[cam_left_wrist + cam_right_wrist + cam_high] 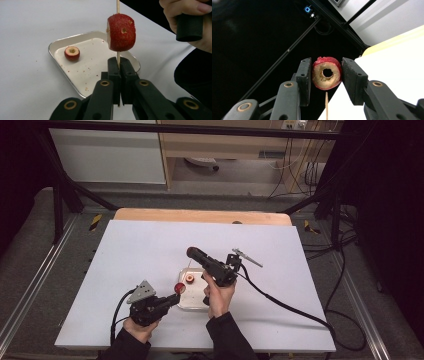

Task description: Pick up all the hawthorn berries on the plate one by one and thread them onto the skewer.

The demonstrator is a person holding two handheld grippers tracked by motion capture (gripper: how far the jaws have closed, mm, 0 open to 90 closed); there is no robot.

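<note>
Left fingers (119, 82) clamp one skewer (118, 58); right fingers (325, 75) grip one fruit slice (327, 73); three slices total.

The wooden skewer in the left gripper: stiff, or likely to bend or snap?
The skewer is thin, so probably brittle sideways. It stands straight under the red fruit piece, suggesting enough stiffness. Clamped low by the left gripper, its top may wobble.

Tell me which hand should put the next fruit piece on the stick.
The right gripper: it holds a cored fruit piece with the stick tip near its hole. The left gripper clamps the stick.
</note>
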